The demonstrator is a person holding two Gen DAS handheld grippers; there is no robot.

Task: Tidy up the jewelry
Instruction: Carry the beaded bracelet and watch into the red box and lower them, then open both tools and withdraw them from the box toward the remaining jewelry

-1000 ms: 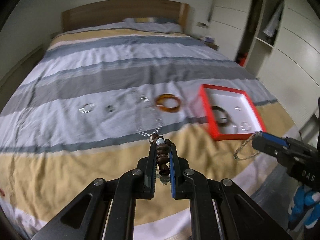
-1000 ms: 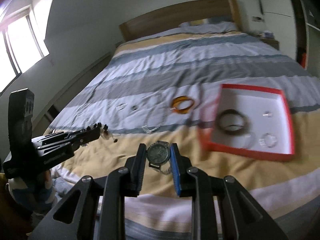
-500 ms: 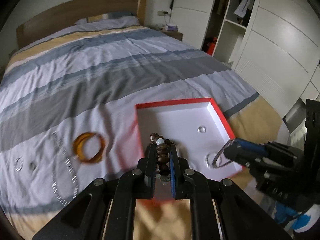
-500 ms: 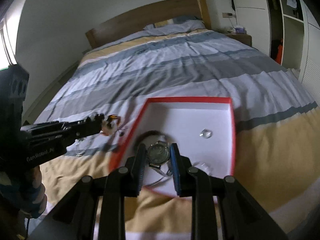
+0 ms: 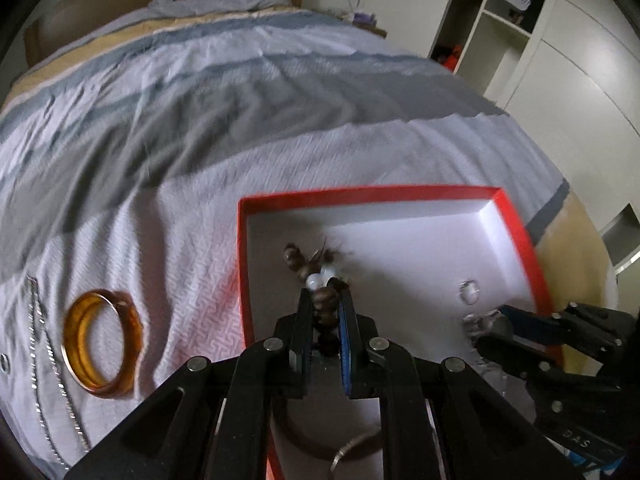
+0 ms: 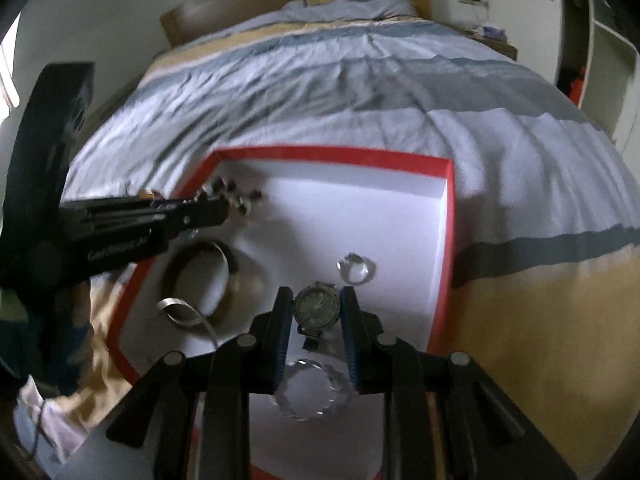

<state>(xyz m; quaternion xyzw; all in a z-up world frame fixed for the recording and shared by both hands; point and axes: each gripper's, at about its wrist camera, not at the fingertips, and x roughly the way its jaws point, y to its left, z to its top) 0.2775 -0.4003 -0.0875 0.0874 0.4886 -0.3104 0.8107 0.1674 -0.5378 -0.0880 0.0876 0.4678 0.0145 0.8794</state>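
A red-rimmed white box (image 5: pixel 516 224) (image 6: pixel 448 216) lies on the striped bed. My left gripper (image 5: pixel 325 300) is shut on a brown bead bracelet (image 5: pixel 324 300) and holds it over the box's left part; it also shows in the right wrist view (image 6: pixel 236 204). My right gripper (image 6: pixel 316 304) is shut on a silver wristwatch (image 6: pixel 317 307) over the box's near part; it shows at the right in the left wrist view (image 5: pixel 492 324). In the box lie a dark bangle (image 6: pixel 200 276), a clear ring (image 6: pixel 354 268) and a clear bead bracelet (image 6: pixel 308 388).
An amber bangle (image 5: pixel 100 340) and a silver chain (image 5: pixel 52 368) lie on the bedspread left of the box. A white wardrobe (image 5: pixel 560 60) stands at the right of the bed. The headboard (image 6: pixel 280 4) is at the far end.
Both grippers have moved forward and down over the box, carrying the bead bracelet and the watch. The box now fills the near view.
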